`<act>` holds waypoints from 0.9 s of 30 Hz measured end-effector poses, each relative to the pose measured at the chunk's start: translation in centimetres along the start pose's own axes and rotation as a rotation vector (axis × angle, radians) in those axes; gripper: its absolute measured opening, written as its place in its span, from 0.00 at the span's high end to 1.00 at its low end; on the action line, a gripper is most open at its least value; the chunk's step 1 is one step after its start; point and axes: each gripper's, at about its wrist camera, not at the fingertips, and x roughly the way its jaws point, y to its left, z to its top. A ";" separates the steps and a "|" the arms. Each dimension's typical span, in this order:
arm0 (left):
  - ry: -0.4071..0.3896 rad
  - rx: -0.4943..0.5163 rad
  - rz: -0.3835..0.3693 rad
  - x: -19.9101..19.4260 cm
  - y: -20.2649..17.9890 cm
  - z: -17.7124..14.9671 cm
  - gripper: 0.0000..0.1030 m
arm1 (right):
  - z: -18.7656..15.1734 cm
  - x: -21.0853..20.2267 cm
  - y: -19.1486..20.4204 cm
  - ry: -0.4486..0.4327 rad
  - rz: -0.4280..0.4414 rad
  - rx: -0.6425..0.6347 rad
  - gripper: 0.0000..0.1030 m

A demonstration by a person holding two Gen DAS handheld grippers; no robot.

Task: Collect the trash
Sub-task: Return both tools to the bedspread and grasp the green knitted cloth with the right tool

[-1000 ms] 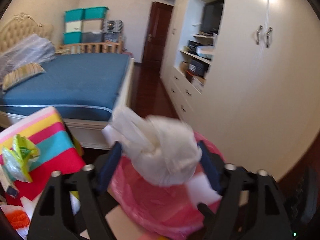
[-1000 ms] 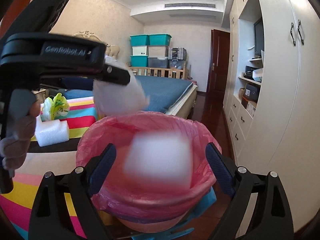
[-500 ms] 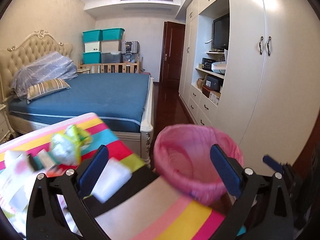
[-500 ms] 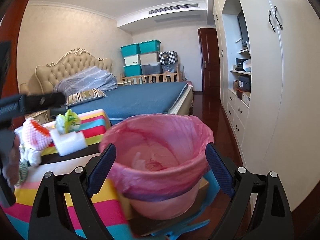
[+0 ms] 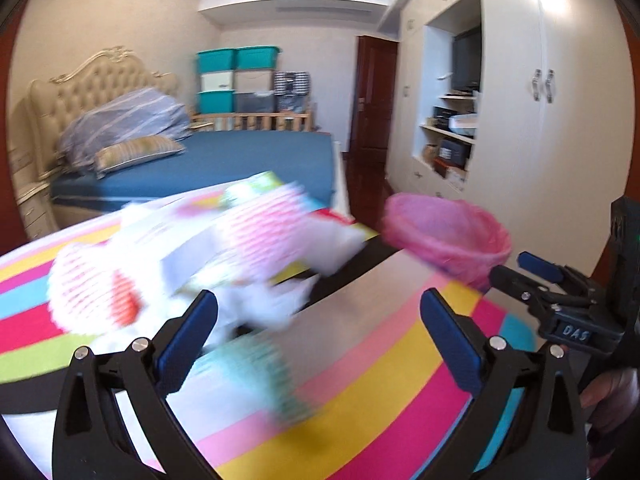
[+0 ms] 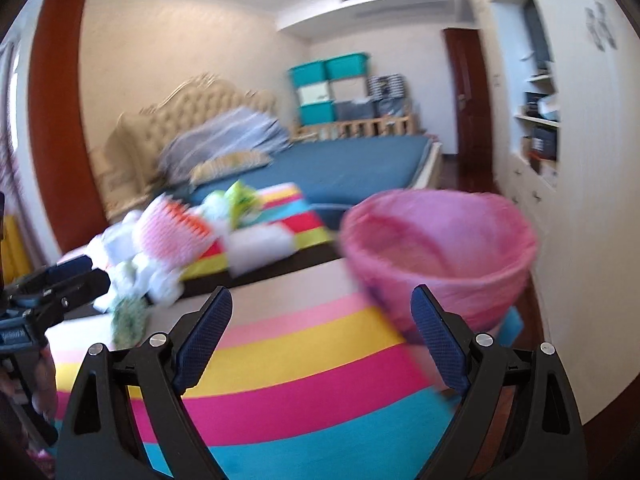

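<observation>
A blurred heap of trash (image 5: 192, 252), white wads and pink-and-white foam netting, lies on the striped table (image 5: 400, 384) just ahead of my left gripper (image 5: 320, 312). That gripper is open with nothing between its fingers. The pink-lined bin (image 5: 444, 232) stands at the table's right end. In the right wrist view my right gripper (image 6: 320, 304) is open and empty over the striped table (image 6: 320, 400), with the pink-lined bin (image 6: 440, 240) just beyond its right finger. The trash heap (image 6: 168, 240), a white foam block (image 6: 260, 248) and a green wrapper (image 6: 240, 200) lie to the left, near the left gripper (image 6: 60, 276).
A blue bed (image 5: 224, 160) with a padded headboard stands behind the table. White wardrobes and shelves (image 5: 532, 128) line the right wall. A dark door (image 5: 372, 100) and stacked teal boxes (image 5: 236, 76) are at the far end.
The white wad held by my left gripper over the bin is gone from it, and the gripper has swung left to the trash heap. The right view has also turned left.
</observation>
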 end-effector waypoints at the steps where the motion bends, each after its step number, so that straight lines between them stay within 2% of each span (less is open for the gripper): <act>1: 0.006 -0.008 0.018 -0.5 1.0 -0.4 0.05 | -0.1 -0.1 0.6 -0.004 0.002 -0.010 0.17; 5: 0.022 -0.071 0.102 -2.8 5.6 -1.9 0.05 | 0.2 0.2 4.7 -0.001 0.034 -0.067 0.17; 10: 0.053 -0.129 0.183 -4.4 9.7 -3.2 0.05 | 0.2 1.5 9.2 0.043 0.083 -0.152 0.17; 13: 0.062 -0.208 0.197 -5.6 12.3 -3.9 0.05 | 0.1 2.3 11.3 0.063 0.096 -0.194 0.17; 15: 0.068 -0.229 0.231 -6.3 13.6 -4.2 0.05 | 0.0 2.9 12.7 0.089 0.114 -0.213 0.17; 17: 0.070 -0.245 0.250 -6.9 14.3 -4.4 0.05 | -0.2 3.5 13.9 0.126 0.147 -0.222 0.17; 21: 0.069 -0.271 0.274 -7.5 14.7 -4.3 0.05 | -0.8 4.8 16.4 0.179 0.161 -0.275 0.19; 27: 0.069 -0.229 0.298 -7.8 13.6 -4.2 0.05 | -0.8 7.6 18.6 0.284 0.144 -0.291 0.28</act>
